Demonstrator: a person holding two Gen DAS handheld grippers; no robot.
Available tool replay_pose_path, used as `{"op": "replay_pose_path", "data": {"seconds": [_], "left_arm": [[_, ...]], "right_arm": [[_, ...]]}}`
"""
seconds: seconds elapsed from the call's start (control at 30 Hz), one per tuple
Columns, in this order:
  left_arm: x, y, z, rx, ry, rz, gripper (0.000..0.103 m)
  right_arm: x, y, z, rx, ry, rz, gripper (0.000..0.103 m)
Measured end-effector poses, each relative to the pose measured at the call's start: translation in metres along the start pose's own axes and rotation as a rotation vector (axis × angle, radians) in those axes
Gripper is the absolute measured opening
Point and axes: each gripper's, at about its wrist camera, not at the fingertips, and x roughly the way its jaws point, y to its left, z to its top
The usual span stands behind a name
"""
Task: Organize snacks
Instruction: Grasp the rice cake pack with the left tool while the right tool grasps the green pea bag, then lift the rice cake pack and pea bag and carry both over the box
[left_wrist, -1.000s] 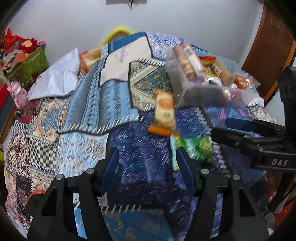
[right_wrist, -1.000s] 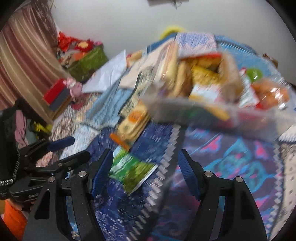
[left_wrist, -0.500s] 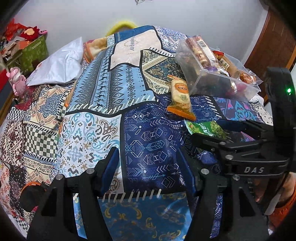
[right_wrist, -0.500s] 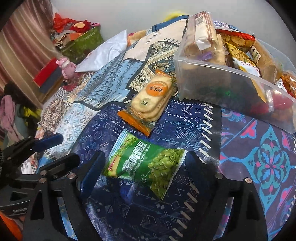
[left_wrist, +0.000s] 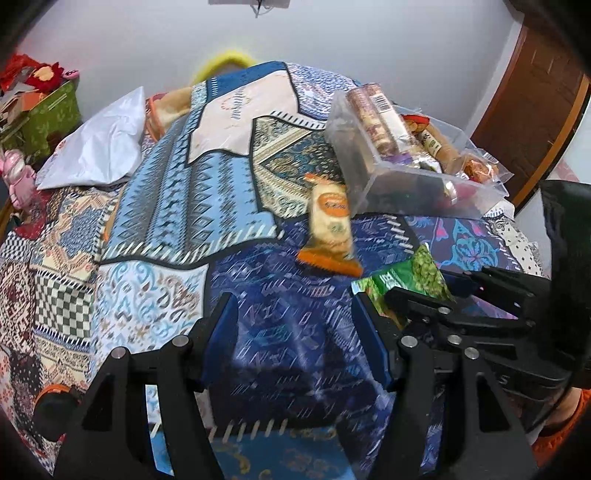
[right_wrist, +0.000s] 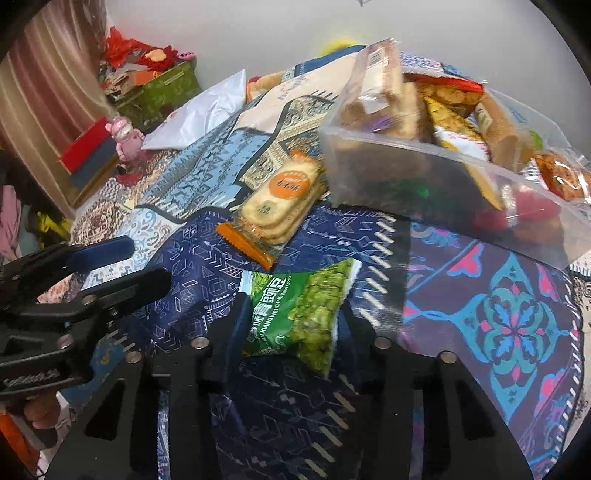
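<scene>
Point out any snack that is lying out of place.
The orange cracker pack lies loose on the quilt beside the clear bin, not inside. The right tongs grip the green pea packet.

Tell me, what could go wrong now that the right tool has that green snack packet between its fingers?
1. The right tool seems to pinch only the near end of the green pea packet; the slick foil might slip out.
2. The clear plastic box already looks crammed with snacks, so the packet may not fit or could slide off.
3. The orange cracker packet lies beside the box; the swinging packet may knock it.
</scene>
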Motion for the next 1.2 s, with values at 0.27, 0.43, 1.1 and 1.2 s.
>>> {"op": "replay_pose_path", "data": {"seconds": [0.27,0.43,1.1,1.2], "left_arm": [[0.025,-0.012,0.029,-0.015,0.009,-0.04,0.063],[0.054,-0.023,0.046,0.002,0.038,-0.014,0.063],[0.068,-0.035,0.043,0.013,0.028,0.104,0.034],[0.047,-0.037,0.043,0.013,-0.01,0.117,0.034]], "right_arm": [[-0.023,-0.028,0.001,0.02,-0.062,-0.024,0.019],[-0.026,-0.042,-0.001,0.049,-0.07,-0.013,0.019],[-0.076,-0.091,-0.002,0.138,-0.195,0.011,0.016],[-0.085,-0.097,0.0,0.148,-0.222,0.007,0.016]]}}
